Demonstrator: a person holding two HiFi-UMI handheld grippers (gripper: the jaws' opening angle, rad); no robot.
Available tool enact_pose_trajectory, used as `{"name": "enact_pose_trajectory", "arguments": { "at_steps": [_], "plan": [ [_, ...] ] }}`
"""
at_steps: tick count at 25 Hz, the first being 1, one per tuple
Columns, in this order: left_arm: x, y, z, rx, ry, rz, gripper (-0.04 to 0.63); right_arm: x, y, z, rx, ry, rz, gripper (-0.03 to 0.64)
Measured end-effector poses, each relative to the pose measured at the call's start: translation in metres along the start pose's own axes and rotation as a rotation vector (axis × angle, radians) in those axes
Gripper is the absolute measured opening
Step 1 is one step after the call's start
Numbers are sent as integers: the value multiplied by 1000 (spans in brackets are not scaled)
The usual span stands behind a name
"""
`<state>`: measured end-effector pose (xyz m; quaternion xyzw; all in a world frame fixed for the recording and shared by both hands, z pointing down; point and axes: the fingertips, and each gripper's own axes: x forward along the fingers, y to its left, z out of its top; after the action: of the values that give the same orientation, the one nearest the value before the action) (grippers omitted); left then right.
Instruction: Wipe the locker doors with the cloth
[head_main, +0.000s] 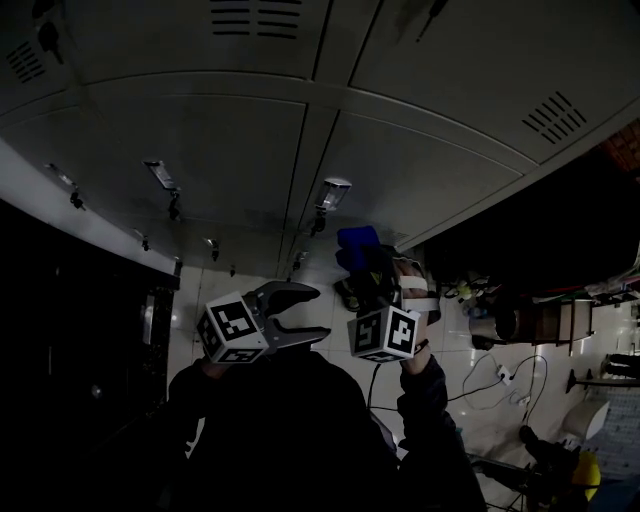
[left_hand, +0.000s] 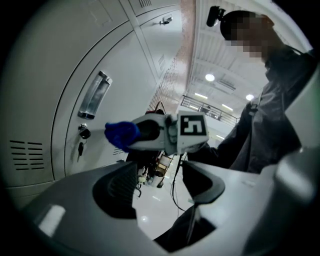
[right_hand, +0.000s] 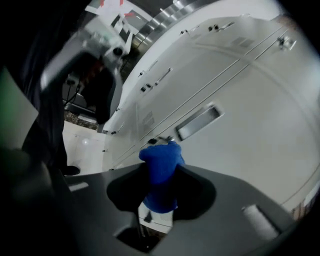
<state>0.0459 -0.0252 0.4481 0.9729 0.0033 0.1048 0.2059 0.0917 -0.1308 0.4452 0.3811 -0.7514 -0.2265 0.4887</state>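
The grey locker doors (head_main: 400, 170) fill the upper half of the head view, each with a recessed metal handle (head_main: 333, 191). My right gripper (head_main: 368, 270) is shut on a bunched blue cloth (head_main: 358, 244), held just short of the lower door. In the right gripper view the cloth (right_hand: 161, 170) stands between the jaws, in front of a door handle (right_hand: 198, 122). My left gripper (head_main: 318, 312) is open and holds nothing, low and left of the right one. The left gripper view shows the cloth (left_hand: 121, 134) near a door with a handle (left_hand: 94, 94) and a key in its lock (left_hand: 83, 133).
A white tiled floor (head_main: 470, 400) lies to the lower right, with cables (head_main: 500, 378) and clutter (head_main: 500, 320) by the locker row's end. A dark area (head_main: 70, 320) borders the lockers at the left. The person's dark clothing (head_main: 290, 430) fills the bottom.
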Motion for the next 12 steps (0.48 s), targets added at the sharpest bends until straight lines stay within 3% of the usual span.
{"name": "enact_pose_trajectory", "arguments": {
  "at_steps": [12],
  "plan": [
    [8, -3, 4, 14, -7, -35, 262, -103, -149, 67, -92, -63, -345, 121]
  ]
}}
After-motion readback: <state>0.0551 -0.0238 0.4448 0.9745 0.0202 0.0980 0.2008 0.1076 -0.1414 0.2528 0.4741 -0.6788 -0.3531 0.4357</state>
